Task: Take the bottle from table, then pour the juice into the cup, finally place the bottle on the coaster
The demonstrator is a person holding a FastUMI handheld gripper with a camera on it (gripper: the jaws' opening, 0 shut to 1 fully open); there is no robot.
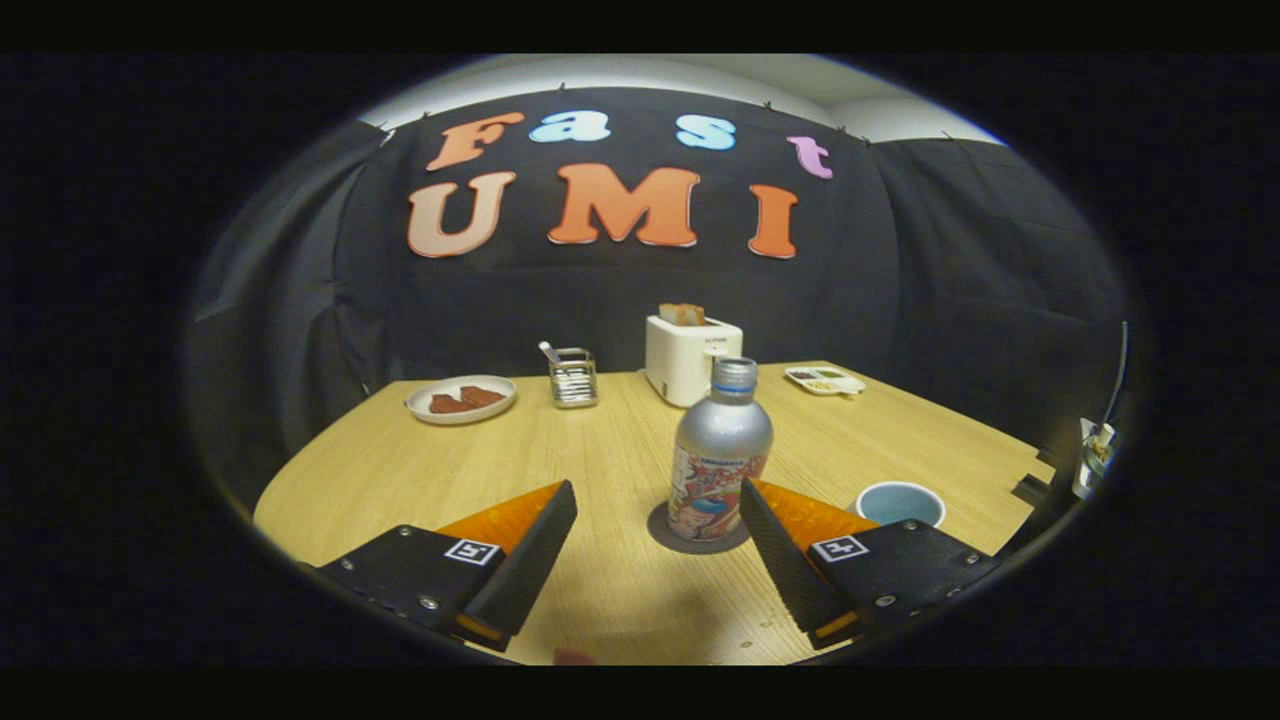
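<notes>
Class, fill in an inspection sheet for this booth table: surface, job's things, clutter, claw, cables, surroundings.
Surface: light wooden table.
Job's things: silver metal bottle with printed label upright on dark round coaster; blue cup beside the right finger.
Clutter: white toaster, white plate of brown food, wire holder, divided white tray.
Claw: open, bottle just ahead between fingers, untouched.
Cables: nothing seen.
Surroundings: black cloth wall.

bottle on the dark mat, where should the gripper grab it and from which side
Grip the bottle around its wide lower body, below the tapering shoulder, coming in level from the near side. It stands upright on the dark mat, so straight round walls face each finger. The gripper is open, the bottle just ahead between the fingertips. Probably avoid the narrow cap.
</notes>
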